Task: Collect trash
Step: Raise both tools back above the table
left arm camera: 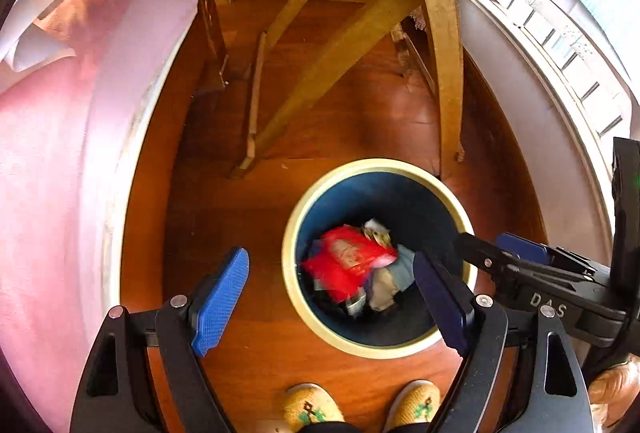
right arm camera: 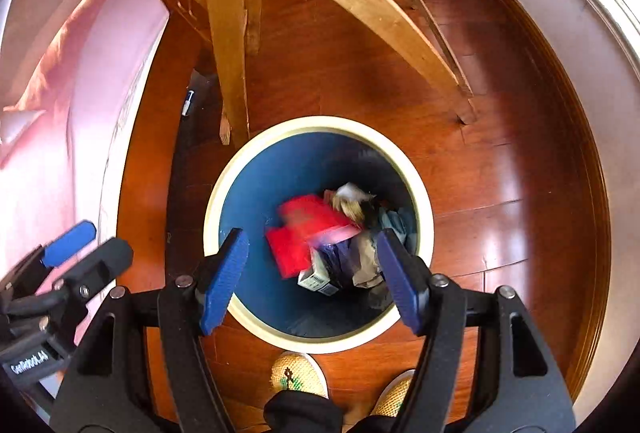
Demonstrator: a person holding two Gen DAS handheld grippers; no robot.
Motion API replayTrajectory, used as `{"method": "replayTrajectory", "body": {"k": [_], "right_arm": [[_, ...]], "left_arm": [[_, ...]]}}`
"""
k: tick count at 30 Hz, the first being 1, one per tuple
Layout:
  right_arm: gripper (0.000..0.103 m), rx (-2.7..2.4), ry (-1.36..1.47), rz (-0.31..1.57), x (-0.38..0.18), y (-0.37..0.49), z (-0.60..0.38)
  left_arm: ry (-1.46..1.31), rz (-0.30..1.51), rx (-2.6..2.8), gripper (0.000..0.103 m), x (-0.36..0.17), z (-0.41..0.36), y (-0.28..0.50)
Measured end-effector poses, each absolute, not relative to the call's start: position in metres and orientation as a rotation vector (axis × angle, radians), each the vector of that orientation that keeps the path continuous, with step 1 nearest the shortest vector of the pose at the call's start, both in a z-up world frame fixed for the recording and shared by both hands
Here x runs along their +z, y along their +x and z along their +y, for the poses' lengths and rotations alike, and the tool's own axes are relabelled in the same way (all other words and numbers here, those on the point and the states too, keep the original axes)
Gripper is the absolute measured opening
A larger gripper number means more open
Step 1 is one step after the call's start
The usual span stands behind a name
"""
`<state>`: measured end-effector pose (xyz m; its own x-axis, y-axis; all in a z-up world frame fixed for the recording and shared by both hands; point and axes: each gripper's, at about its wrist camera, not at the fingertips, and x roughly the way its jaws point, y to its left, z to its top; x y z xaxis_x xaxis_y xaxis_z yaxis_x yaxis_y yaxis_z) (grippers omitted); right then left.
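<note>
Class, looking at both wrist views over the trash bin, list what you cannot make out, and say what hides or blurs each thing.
- Red bag in the trash bin: motion-blurred in both views, print unreadable.
- Trash beneath it: covered by the bag and the right gripper.
- Slippers: cut off by the bottom edge.
- Small object under the bed: too small to identify.

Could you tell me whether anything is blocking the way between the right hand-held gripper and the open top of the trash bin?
Nothing visible does. The right hand-held gripper is open and empty directly above the bin, whose mouth has no lid. Inside lie a red wrapper and other trash.
</note>
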<state>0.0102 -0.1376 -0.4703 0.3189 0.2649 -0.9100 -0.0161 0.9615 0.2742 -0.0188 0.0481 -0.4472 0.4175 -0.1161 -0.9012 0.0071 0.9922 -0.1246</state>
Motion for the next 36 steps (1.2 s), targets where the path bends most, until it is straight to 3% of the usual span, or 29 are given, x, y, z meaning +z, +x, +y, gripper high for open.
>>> {"method": "replayTrajectory", "body": {"k": [7, 12, 23, 36], "right_arm": [[0.064, 0.196, 0.201, 1.228, -0.463, 0.006, -0.128], [0.064, 0.172, 0.215, 1.236, -0.427, -0.002, -0.13], [0.064, 0.15, 0.22, 1.195, -0.241, -0.027, -0.134], [0.064, 0.147, 0.155, 0.948, -0.008, -0.043, -0.129]], "left_arm": [[-0.097, 1.12, -0.056, 0.086, -0.425, 0.058, -0.019], [-0.119, 1.13, -0.05, 0.086, -0.387, 0.058, -0.022], [-0.126, 1.067, -0.081, 0.086, -0.205, 0.057, -0.032], [-0.117, 0.882, -0.165, 0.088, 0.002, 0.067, -0.035]]}}
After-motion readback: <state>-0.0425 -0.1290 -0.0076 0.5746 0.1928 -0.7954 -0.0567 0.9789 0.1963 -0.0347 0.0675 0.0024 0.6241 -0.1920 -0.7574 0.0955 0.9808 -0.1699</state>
